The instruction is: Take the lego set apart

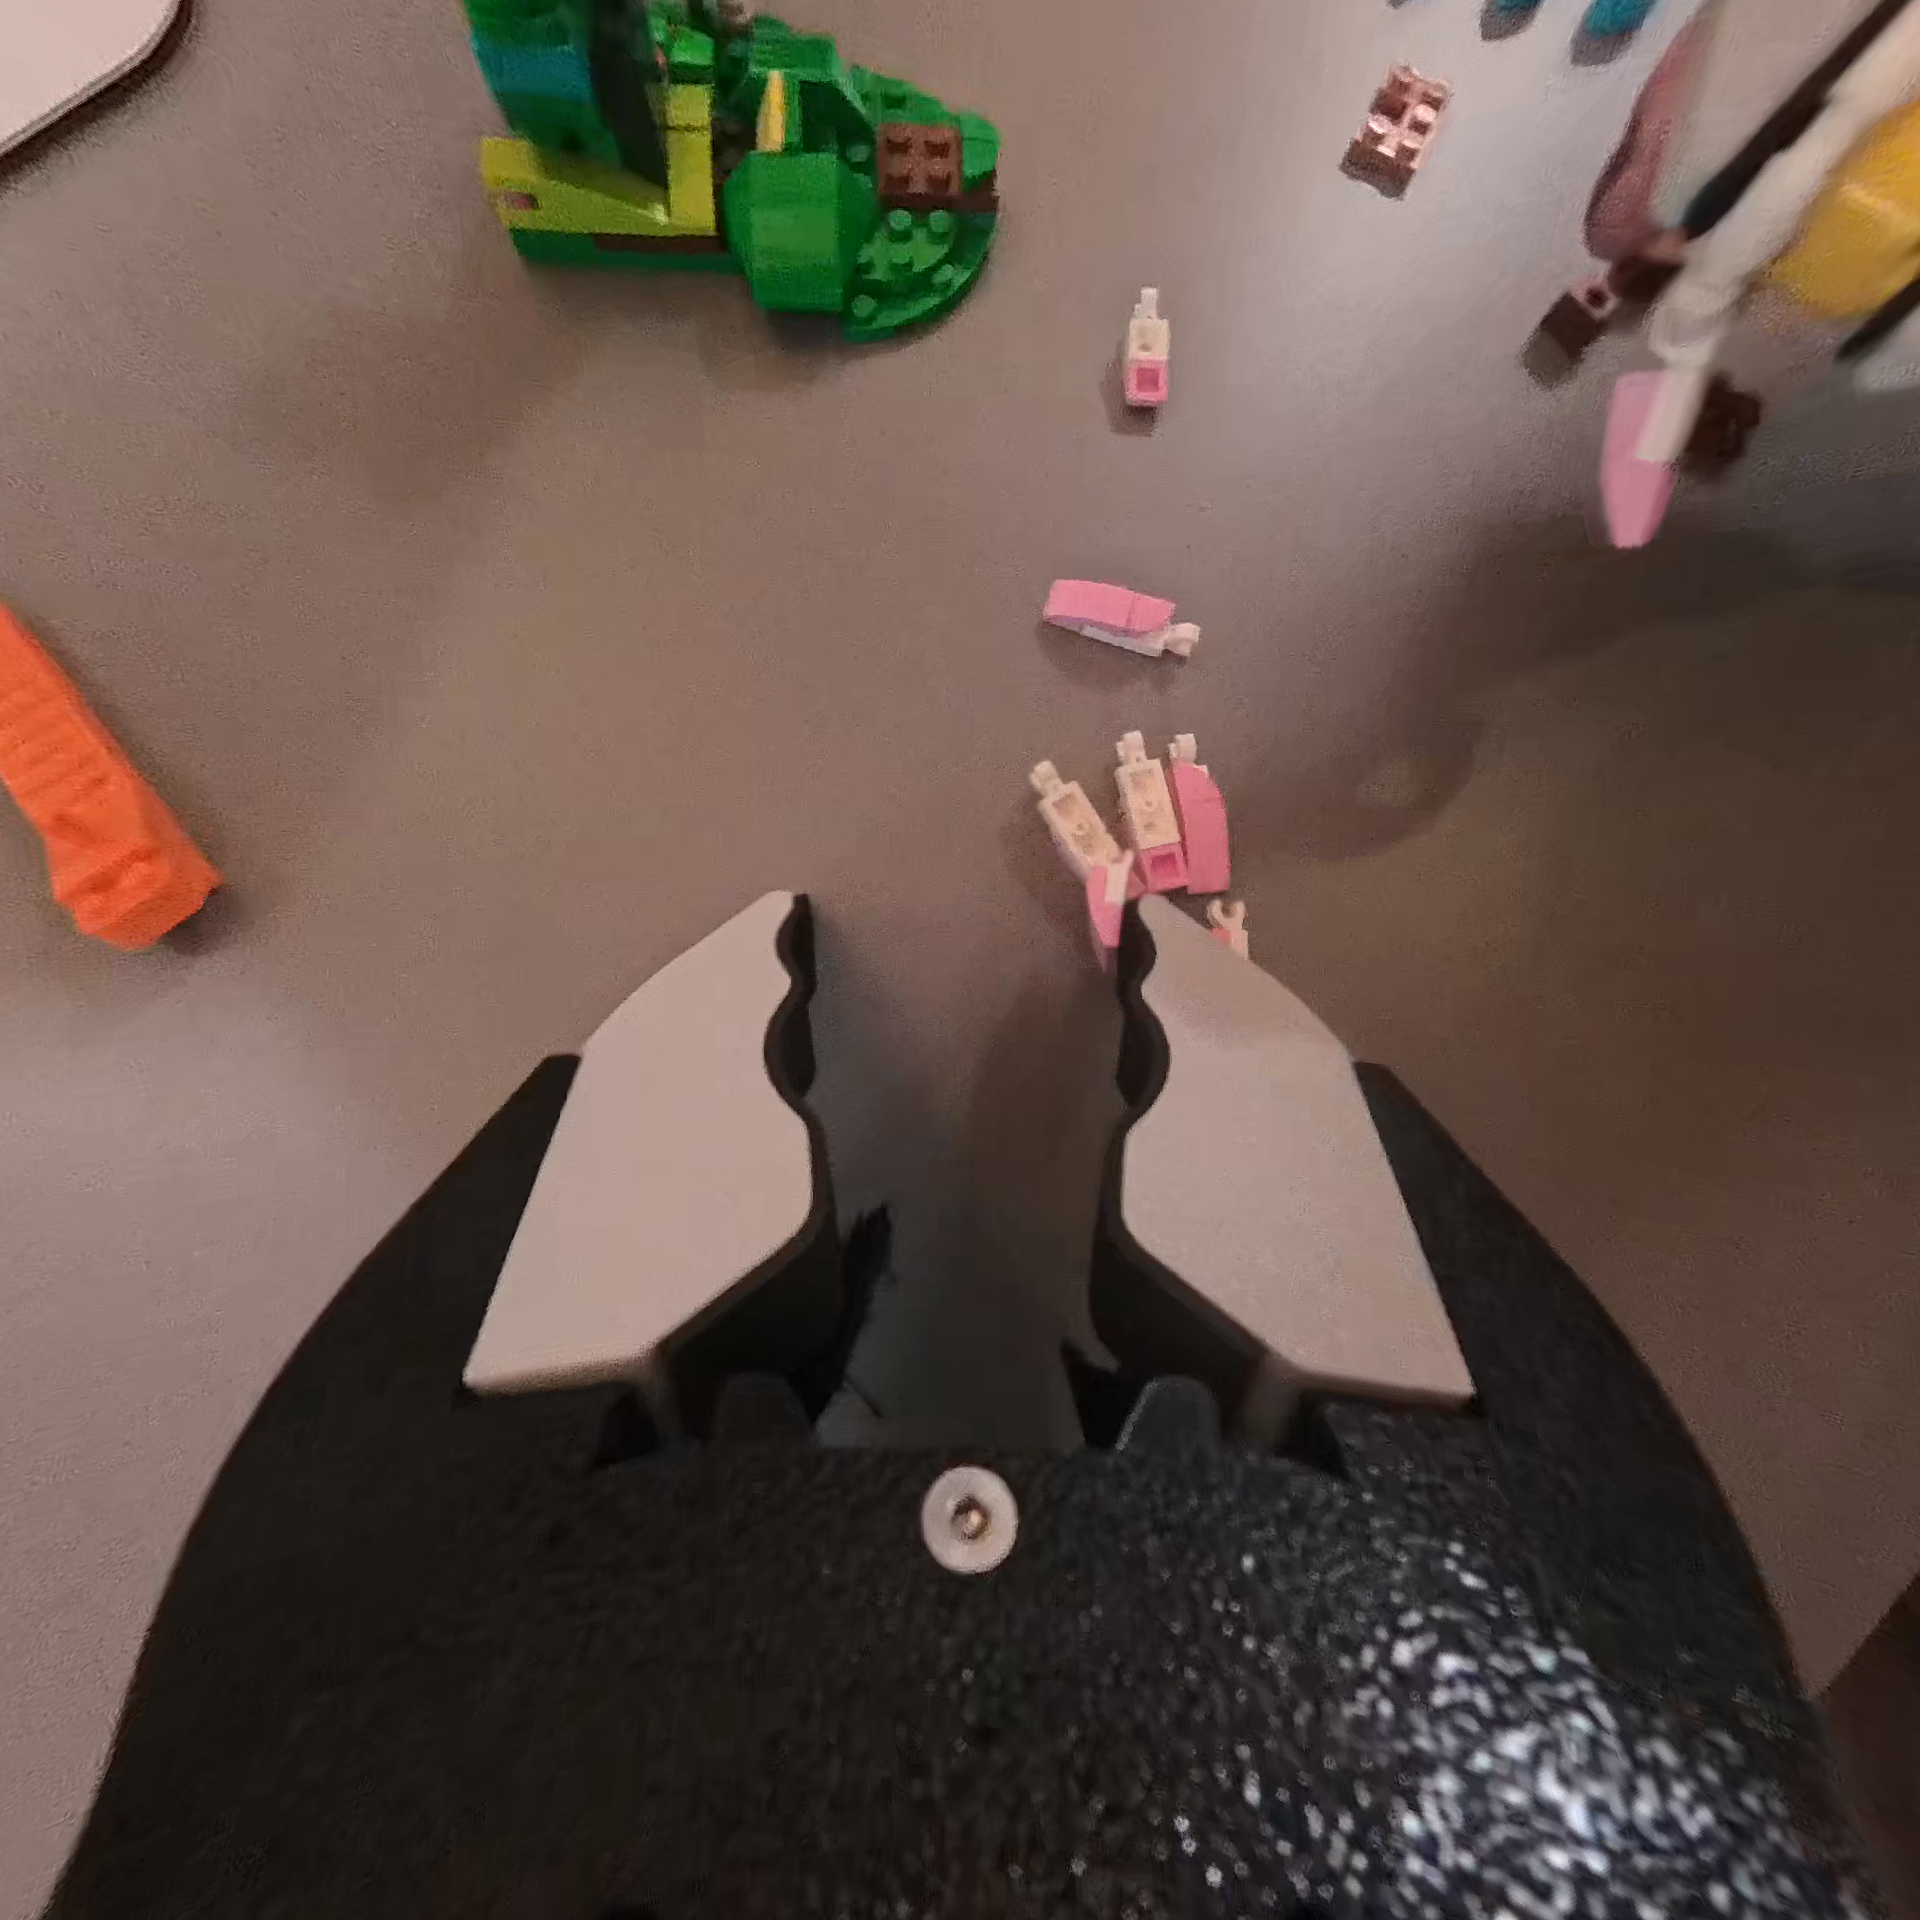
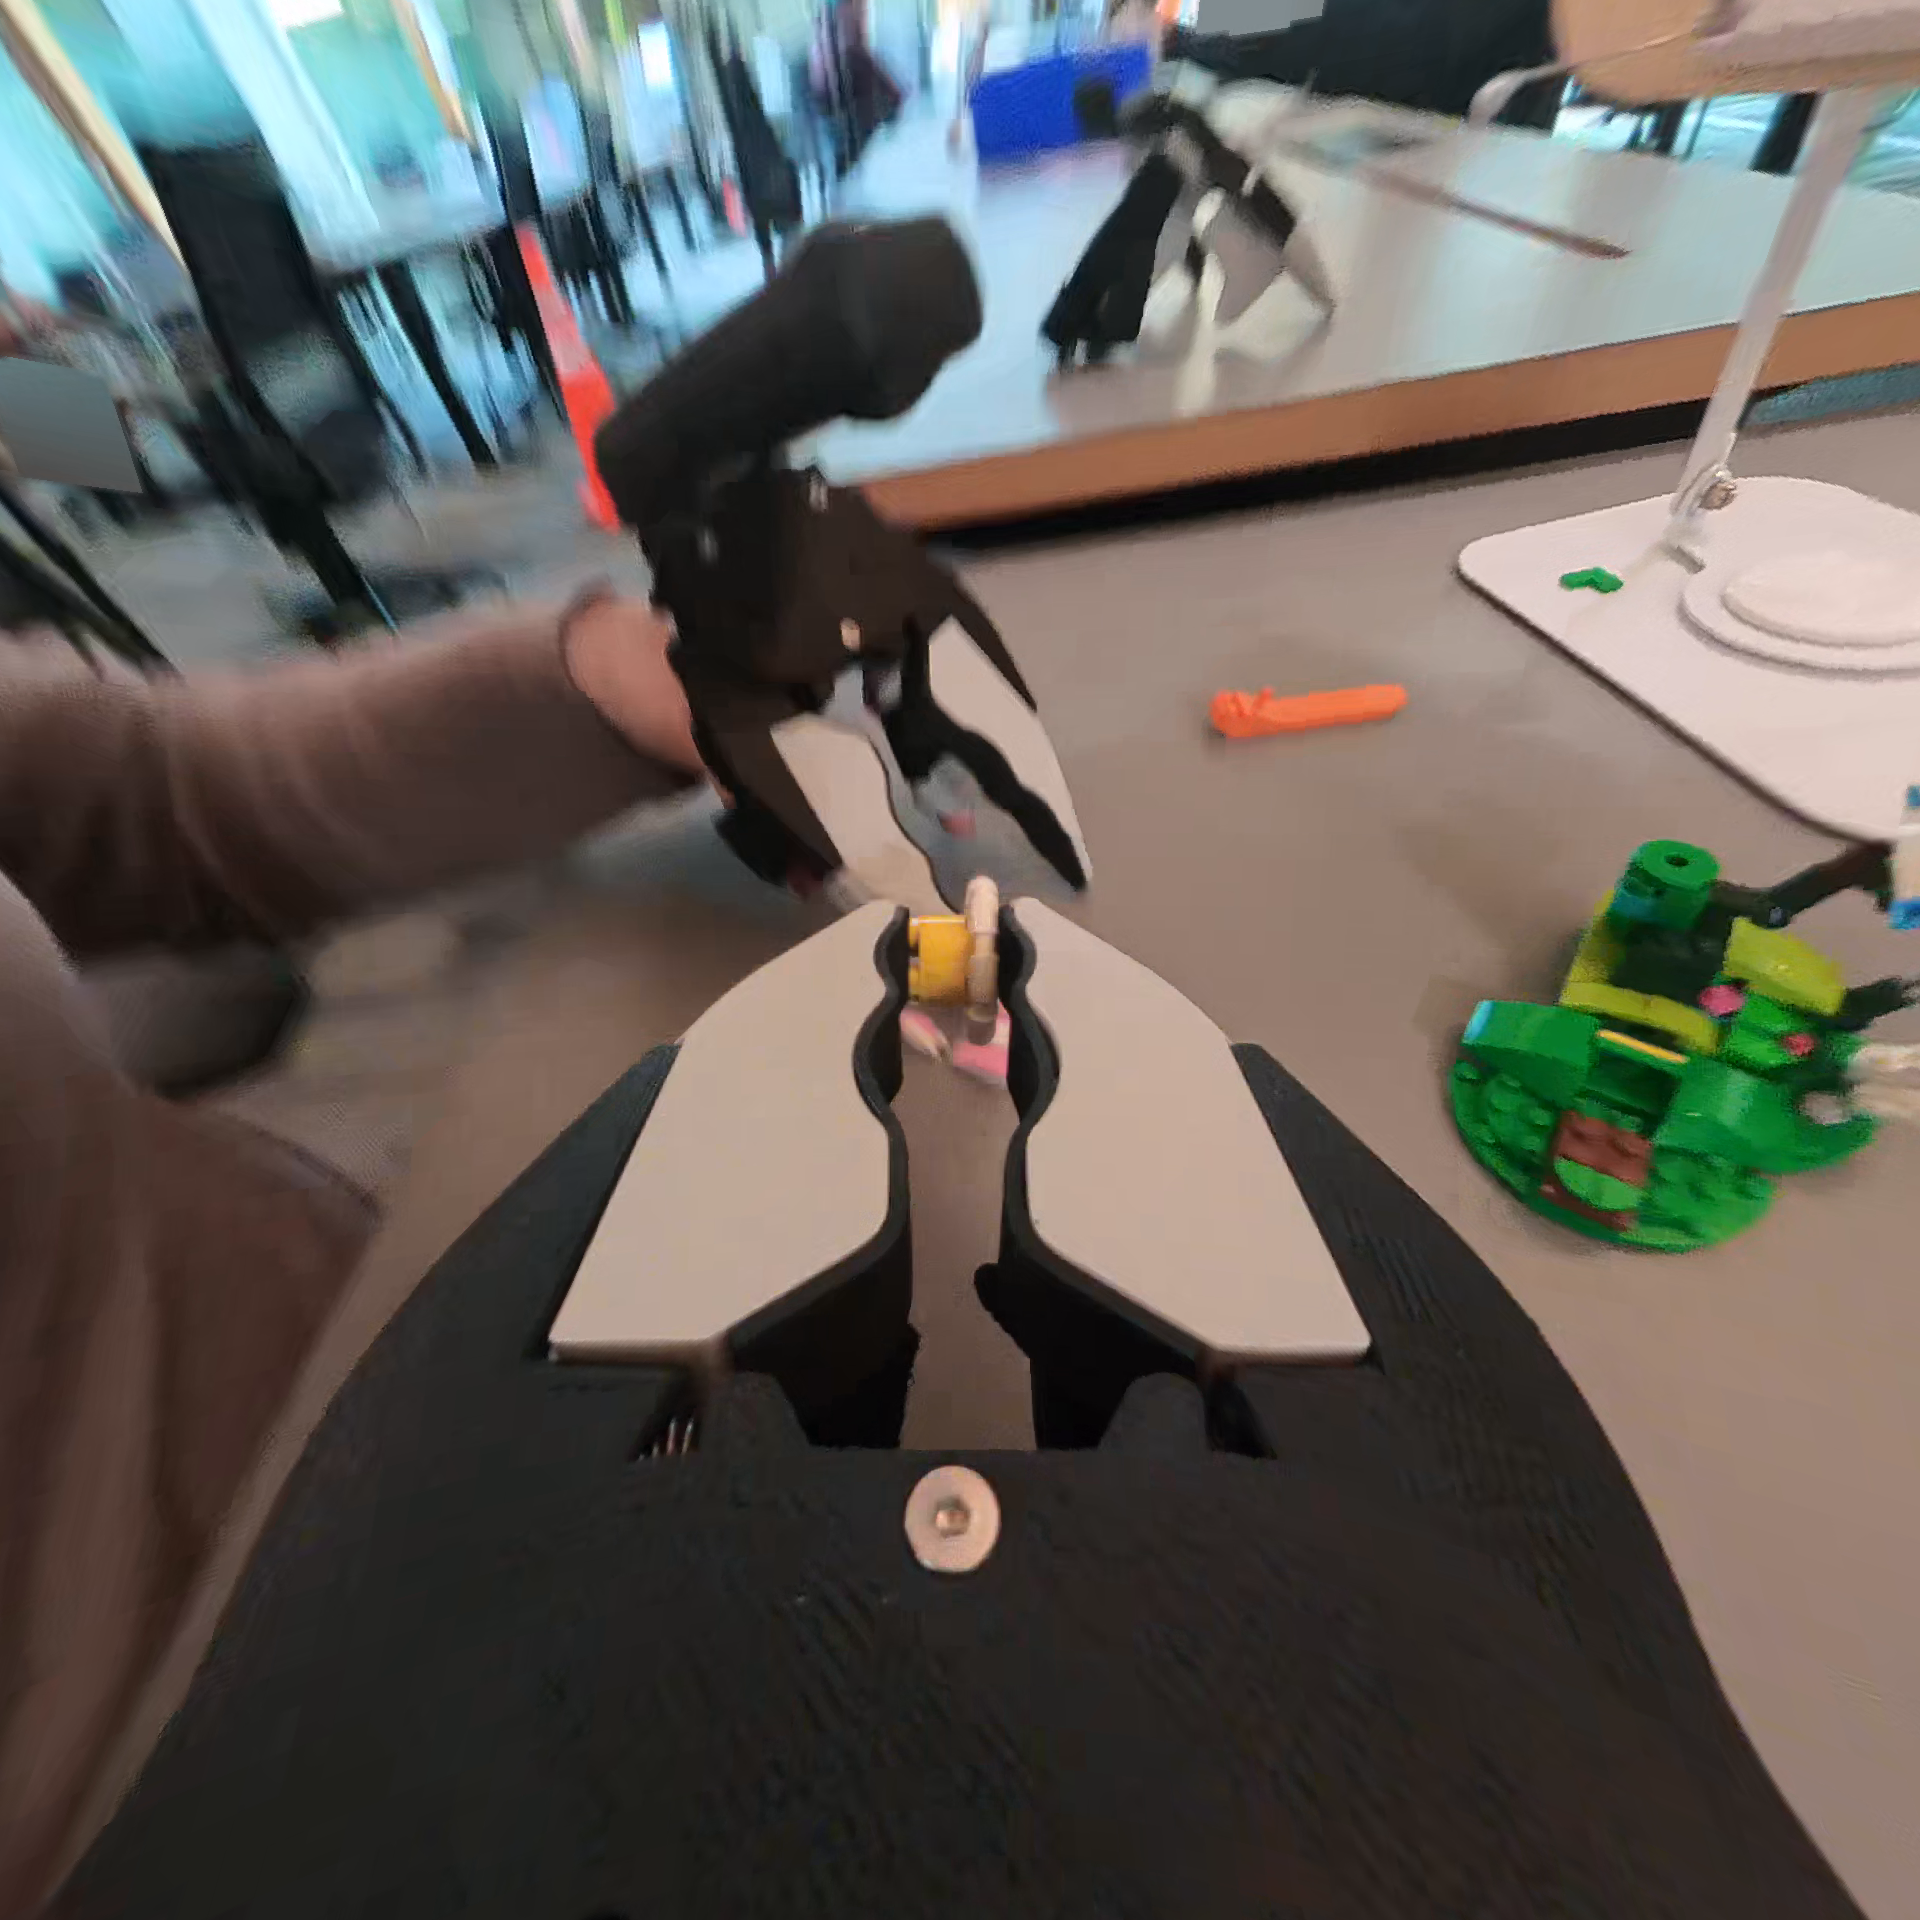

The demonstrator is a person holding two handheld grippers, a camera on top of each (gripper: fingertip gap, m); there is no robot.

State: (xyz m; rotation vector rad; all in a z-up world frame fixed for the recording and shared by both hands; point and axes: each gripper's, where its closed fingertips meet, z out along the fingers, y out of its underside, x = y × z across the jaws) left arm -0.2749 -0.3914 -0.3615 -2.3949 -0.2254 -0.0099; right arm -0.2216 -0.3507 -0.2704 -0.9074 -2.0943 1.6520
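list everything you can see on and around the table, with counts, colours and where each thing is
green lego base: one, greens with a brown patch, far side of the grey table
orange tool: one, orange, left of the left claw
loose pink-and-white pieces: several, in a line ahead of the left claw; exact count unclear
brown pieces: at least two, far right, one blurred
white stand base: one, white, far right corner, with a small green piece on it
yellow and tan piece: one, between the right claw's tips
sleeve: brownish, behind the left claw
left claw: open, empty
right claw: shut on the yellow piece
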